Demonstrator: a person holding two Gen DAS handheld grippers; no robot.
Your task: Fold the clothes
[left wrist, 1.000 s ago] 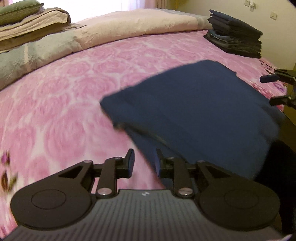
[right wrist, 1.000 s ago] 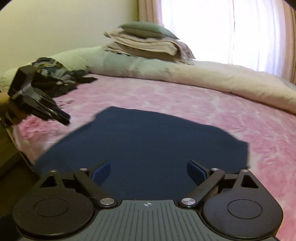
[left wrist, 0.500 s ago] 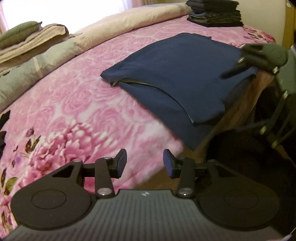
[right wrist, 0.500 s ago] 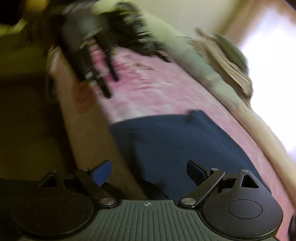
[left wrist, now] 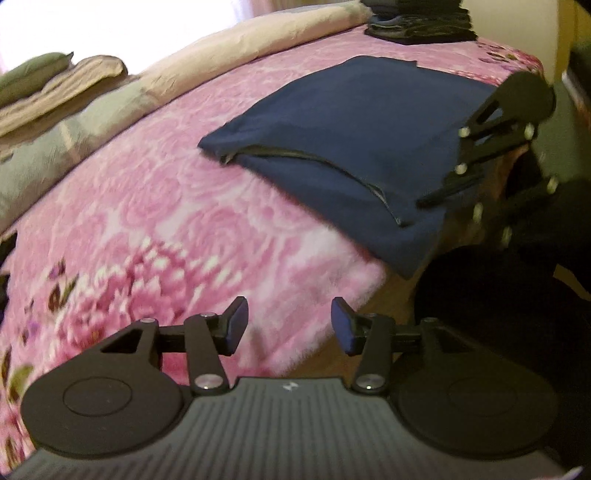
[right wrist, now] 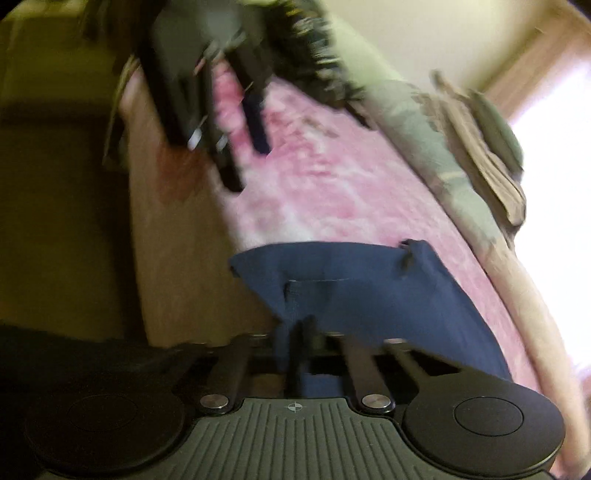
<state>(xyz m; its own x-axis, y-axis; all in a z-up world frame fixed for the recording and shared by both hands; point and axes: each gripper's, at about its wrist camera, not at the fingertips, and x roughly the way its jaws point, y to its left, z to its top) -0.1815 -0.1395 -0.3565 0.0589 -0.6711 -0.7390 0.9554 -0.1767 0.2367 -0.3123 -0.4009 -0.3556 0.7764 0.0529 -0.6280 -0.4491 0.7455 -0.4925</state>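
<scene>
Navy garment [right wrist: 369, 280] edge pinched, right gripper [right wrist: 299, 332].

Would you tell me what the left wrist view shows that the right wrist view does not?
Only the left wrist view shows the stack of dark folded clothes at the far end of the bed, and the left gripper, its jaws opening over the pink bedspread with nothing between them. Only the right wrist view shows the right gripper shut on the near edge of the navy garment, and the cream wall. Both show the garment, the bedspread and the rolled quilt.
</scene>
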